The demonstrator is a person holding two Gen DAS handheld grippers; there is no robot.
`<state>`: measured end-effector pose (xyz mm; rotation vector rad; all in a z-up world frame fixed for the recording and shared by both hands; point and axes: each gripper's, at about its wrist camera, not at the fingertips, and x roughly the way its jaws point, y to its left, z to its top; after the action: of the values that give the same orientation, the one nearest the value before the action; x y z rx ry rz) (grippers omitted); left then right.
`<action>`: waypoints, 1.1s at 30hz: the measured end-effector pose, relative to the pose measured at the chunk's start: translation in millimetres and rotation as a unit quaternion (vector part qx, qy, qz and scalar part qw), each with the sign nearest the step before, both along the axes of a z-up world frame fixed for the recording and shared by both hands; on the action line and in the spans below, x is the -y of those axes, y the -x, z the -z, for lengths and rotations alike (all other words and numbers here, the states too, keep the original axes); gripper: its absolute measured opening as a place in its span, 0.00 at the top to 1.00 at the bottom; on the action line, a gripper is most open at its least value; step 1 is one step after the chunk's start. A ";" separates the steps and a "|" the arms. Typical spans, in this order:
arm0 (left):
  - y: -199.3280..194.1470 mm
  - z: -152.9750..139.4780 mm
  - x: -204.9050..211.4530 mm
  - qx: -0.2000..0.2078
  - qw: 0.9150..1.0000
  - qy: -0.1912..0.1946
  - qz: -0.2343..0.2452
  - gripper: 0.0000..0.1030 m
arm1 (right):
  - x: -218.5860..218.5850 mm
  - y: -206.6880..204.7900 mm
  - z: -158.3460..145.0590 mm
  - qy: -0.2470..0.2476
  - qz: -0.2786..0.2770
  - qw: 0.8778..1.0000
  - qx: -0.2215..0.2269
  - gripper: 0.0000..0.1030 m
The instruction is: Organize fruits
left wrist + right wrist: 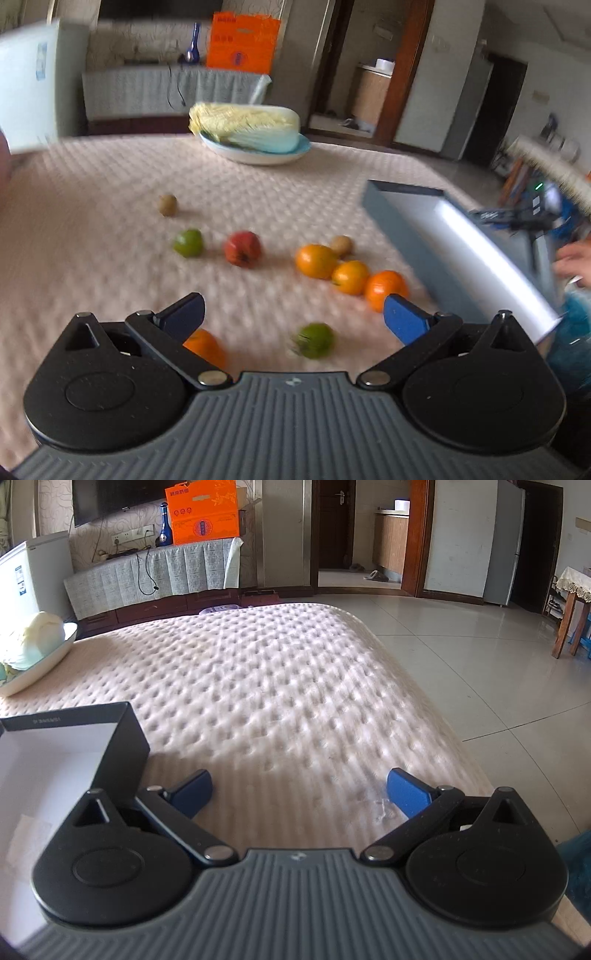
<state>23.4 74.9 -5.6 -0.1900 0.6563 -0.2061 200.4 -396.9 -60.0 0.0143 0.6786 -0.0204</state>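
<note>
Fruit lies scattered on the bumpy cloth (110, 206) ahead of my left tongs (293, 314), whose blue pads stand wide apart with nothing between them. Three oranges (349, 275) sit touching in a short row that runs from far-left to near-right, its near end pointing at the box (436, 251). A brown fruit (341, 245) sits just behind that row and another (168, 204) lies farther off to the left. A green fruit (189, 242) and a red one (242, 248) rest side by side, apart. Nearer me, a second green fruit (314, 340) lies between the pads, and a fourth orange (207, 345) is half hidden behind my left finger. The left view is smeared, so I cannot tell what kind the small fruits are.

The box is long, dark outside and white inside, its long axis running away from me along the right; its near end is cut off behind the tongs. A cabbage (245, 125) lies crosswise on a plate (258, 157) at the far side.

My right tongs (299, 792) are also spread, empty, over bare cloth beside the box corner (125, 738).
</note>
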 end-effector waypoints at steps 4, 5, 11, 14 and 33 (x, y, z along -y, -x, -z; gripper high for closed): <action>25.8 -2.5 14.2 0.001 0.998 -0.056 -0.018 0.00 | -0.9 0.0 0.2 0.001 0.001 1.000 0.000 0.00; 31.8 -0.8 18.2 0.005 0.997 -0.074 -0.017 0.00 | -0.5 -0.1 0.3 0.001 0.000 1.000 0.000 0.00; 32.5 7.1 34.9 0.024 0.995 -0.092 -0.013 0.00 | -0.1 9.5 -6.1 -0.005 0.016 0.999 -0.034 0.00; 28.2 5.4 29.8 0.036 0.995 -0.092 -0.034 0.00 | -0.2 33.3 -8.9 -0.006 0.029 0.998 -0.053 0.00; 74.4 -17.0 24.3 0.068 0.988 -0.102 -0.097 0.00 | -203.9 291.4 -70.3 -0.056 -0.189 0.971 0.135 0.00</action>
<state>-51.0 50.6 11.4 -0.0409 0.5147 0.0363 -91.0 -192.9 10.4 -0.0036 0.4008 0.3807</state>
